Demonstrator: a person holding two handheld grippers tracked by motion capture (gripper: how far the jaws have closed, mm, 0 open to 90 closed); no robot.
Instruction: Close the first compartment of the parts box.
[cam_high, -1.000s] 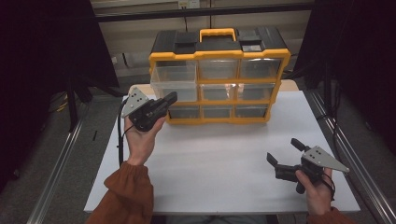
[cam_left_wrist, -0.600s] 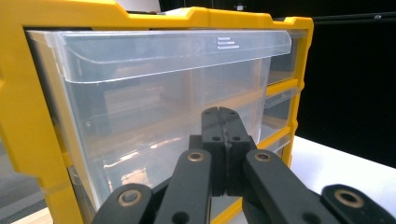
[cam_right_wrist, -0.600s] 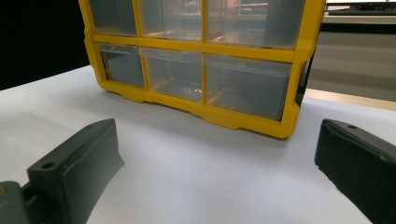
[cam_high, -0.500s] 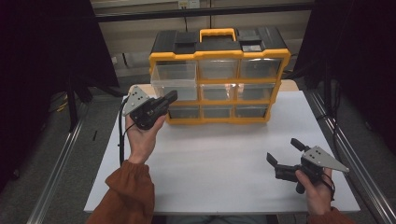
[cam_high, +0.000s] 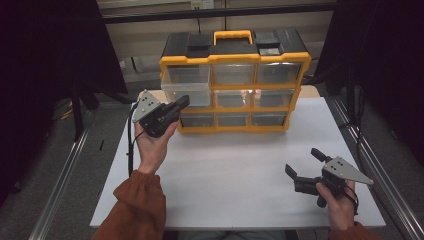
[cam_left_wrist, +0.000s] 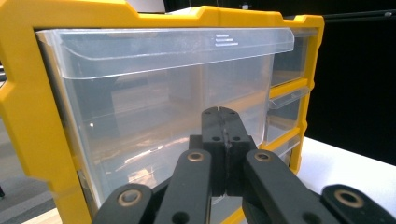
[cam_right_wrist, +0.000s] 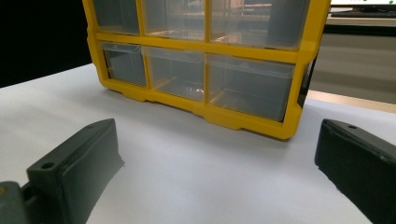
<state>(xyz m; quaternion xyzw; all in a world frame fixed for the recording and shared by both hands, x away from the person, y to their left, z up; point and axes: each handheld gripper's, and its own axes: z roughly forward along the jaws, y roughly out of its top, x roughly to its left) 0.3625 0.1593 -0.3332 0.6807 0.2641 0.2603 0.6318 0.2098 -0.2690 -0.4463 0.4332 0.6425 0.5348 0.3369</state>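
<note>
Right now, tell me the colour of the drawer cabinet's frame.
Yellow; the drawer cabinet's frame shows best in the left gripper view, around clear drawers.

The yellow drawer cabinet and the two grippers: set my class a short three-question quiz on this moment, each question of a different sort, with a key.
1. True or false: the left gripper has its jaws pressed together, with nothing between them.
2. Multiple choice: the top-left drawer of the yellow drawer cabinet is (a) pushed flush, (b) sticking out of the frame, (c) lying on the table.
3. Short answer: where is the right gripper, and how do its jaws stand?

Key
1. True; the left gripper view shows the jaws shut just in front of the clear drawer.
2. b
3. Over the white table, in front of and apart from the cabinet; jaws wide open, empty.
</note>
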